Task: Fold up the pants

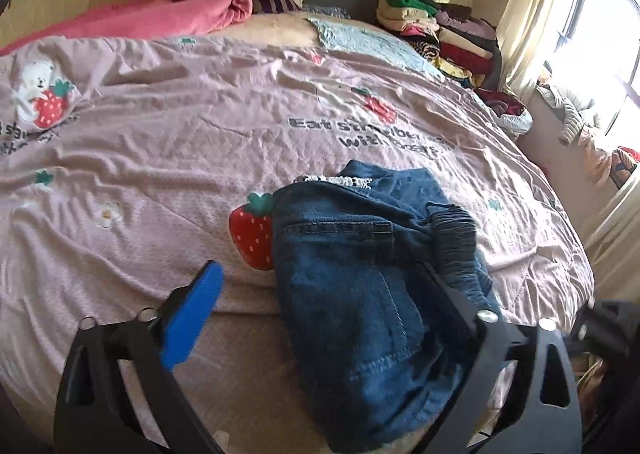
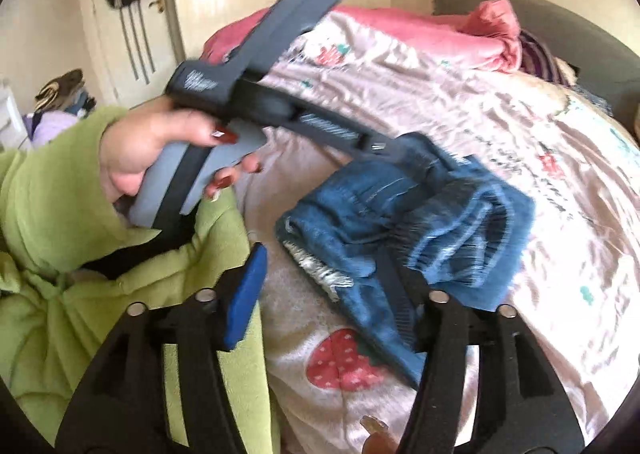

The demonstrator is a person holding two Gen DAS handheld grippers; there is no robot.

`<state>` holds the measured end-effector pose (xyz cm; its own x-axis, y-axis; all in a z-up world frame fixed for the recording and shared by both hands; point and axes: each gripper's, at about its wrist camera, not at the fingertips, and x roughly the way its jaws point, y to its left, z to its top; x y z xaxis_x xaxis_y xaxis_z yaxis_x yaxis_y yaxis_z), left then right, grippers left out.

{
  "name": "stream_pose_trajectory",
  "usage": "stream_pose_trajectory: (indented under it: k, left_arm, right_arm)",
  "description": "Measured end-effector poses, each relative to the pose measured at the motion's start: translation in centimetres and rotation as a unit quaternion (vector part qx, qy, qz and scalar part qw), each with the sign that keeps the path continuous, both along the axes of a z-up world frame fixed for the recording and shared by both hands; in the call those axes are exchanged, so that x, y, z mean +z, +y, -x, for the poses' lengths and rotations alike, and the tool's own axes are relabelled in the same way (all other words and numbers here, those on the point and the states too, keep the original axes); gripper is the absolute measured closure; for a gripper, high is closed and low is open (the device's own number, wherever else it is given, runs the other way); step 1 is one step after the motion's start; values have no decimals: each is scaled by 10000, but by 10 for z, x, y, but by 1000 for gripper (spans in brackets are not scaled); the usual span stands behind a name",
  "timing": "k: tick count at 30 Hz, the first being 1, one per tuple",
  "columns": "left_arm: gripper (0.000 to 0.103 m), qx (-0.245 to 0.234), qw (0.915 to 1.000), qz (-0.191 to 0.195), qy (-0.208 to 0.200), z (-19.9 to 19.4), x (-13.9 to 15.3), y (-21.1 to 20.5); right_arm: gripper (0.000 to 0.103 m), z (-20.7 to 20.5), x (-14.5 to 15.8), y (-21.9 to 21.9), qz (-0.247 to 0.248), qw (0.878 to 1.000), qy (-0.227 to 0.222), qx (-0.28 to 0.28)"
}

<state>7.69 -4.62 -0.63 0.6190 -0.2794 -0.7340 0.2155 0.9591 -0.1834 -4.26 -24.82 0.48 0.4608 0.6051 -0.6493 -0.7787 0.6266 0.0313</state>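
Blue rubbery padding lines the left finger (image 1: 192,322) of the left gripper (image 1: 320,294), whose black plastic fingers stand wide apart; the right finger lies under or against the folded dark-blue denim pants (image 1: 360,274), and whether it grips cloth I cannot tell. Those pants sit in a thick, rumpled bundle with visible seams, a back pocket and a ribbed elastic waistband, on the wrinkled pink quilted bedspread printed with strawberries (image 1: 160,133), near the bed's front edge. Further right, a stack of folded clothes (image 1: 440,33) rests at the bed's far corner.

From the right wrist view, a hand with red nails in a fuzzy lime-green sleeve (image 2: 160,149) holds the left gripper's grey handle. The right gripper (image 2: 340,294) also has its fingers spread wide, the right one over the pants' edge (image 2: 420,221).
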Motion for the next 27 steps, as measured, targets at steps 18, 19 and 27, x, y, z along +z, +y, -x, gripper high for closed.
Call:
stream_pose_trajectory:
  k: [18,19,27]
  left_arm:
    - [5,26,9996,-238,-173,18,13,0]
    - [5,27,9997,-226,-130,16,10,0]
    - [5,-46,9989,173,442,7,-26,-2]
  right_arm:
    - [29,-64,1,-63,-718,9783,275,-1923]
    - [29,-69,-1,-66,-749,9762,352,-2005]
    - [29,-101,-31,-77,-758,9629,1016,-2383]
